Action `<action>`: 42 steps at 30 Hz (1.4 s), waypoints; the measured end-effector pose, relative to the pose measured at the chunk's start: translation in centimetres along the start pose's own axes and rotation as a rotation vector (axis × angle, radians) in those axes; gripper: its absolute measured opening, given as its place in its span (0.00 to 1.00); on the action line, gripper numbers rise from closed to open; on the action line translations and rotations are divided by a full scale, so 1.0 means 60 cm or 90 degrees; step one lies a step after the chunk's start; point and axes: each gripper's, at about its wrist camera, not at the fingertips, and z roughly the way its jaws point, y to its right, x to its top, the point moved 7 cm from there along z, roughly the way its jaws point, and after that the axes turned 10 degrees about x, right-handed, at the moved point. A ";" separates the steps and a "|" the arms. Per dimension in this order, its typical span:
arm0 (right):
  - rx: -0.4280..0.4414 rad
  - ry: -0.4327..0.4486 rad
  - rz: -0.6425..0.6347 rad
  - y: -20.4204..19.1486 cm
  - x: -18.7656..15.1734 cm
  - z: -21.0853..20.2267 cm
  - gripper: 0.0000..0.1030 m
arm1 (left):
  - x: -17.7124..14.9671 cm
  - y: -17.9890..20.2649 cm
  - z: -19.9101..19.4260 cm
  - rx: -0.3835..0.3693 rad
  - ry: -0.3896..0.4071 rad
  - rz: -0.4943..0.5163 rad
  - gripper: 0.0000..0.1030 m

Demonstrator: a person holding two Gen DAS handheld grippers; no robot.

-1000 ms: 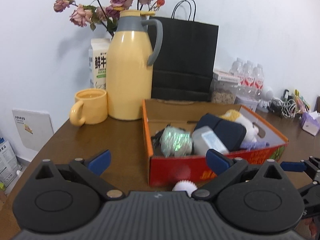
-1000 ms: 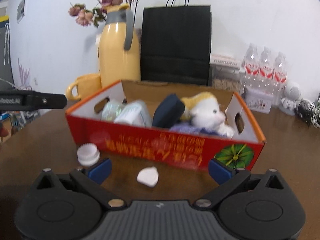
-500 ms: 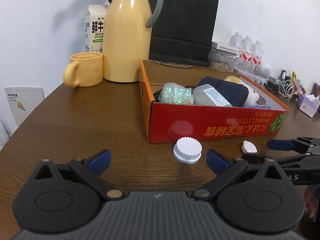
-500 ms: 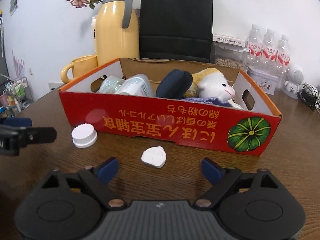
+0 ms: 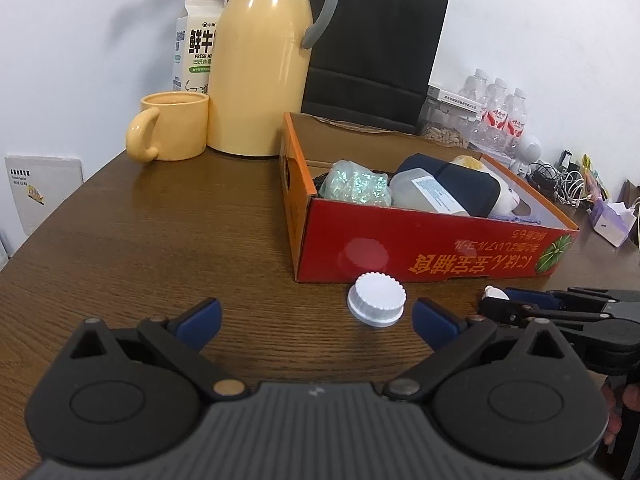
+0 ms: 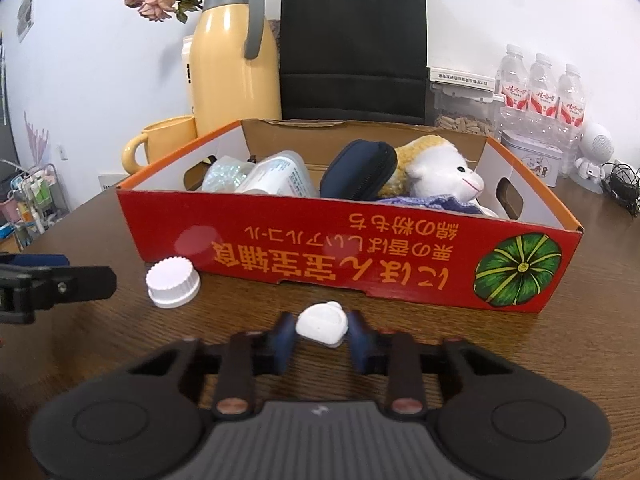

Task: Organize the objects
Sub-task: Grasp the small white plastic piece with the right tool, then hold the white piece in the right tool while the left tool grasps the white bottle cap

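Observation:
A small white lid-like piece (image 6: 322,322) lies on the brown table just in front of the red cardboard box (image 6: 360,256). My right gripper (image 6: 321,330) is closing around it, and its blue pads touch both sides. In the left wrist view that gripper (image 5: 516,298) comes in from the right with the piece (image 5: 493,292) at its tips. A white ribbed screw cap (image 5: 376,305) sits ahead of my open left gripper (image 5: 316,318), nearer the right finger and untouched. The box holds a plush toy (image 6: 440,176), a dark pouch (image 6: 360,174) and a plastic bottle (image 6: 280,178).
Behind the box stand a yellow thermos jug (image 5: 260,64), a yellow mug (image 5: 172,126), a milk carton (image 5: 198,40) and a black paper bag (image 6: 352,40). Water bottles (image 6: 540,84), a jar and cables crowd the back right. A purple tissue box (image 5: 612,220) sits at the far right.
Both grippers have sunk toward the table in front of the box. The right jaws went from wide open to closed in on the small white piece. The left jaws stayed open.

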 end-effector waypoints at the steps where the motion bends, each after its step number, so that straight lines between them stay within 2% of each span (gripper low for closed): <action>1: 0.001 0.000 0.001 0.000 0.000 0.000 0.26 | -0.001 0.000 0.001 0.001 -0.001 0.000 1.00; 6: 0.002 0.008 -0.005 -0.004 0.000 -0.005 0.26 | -0.001 0.001 0.004 0.008 0.000 0.001 1.00; 16: -0.013 0.065 -0.027 -0.005 0.009 -0.034 0.26 | -0.004 0.011 0.017 0.019 -0.001 0.010 1.00; 33: 0.005 0.159 -0.013 0.010 0.029 -0.102 0.25 | 0.000 0.090 0.069 0.073 -0.023 0.038 1.00; 36: 0.005 0.163 -0.012 0.009 0.030 -0.106 0.25 | 0.000 0.101 0.070 0.074 -0.022 0.044 0.96; 39: 0.003 0.160 -0.009 0.011 0.029 -0.105 0.25 | -0.002 0.110 0.069 0.069 -0.019 0.051 0.85; 42: 0.002 0.161 -0.008 0.012 0.029 -0.105 0.25 | -0.003 0.118 0.065 0.057 -0.012 0.060 0.69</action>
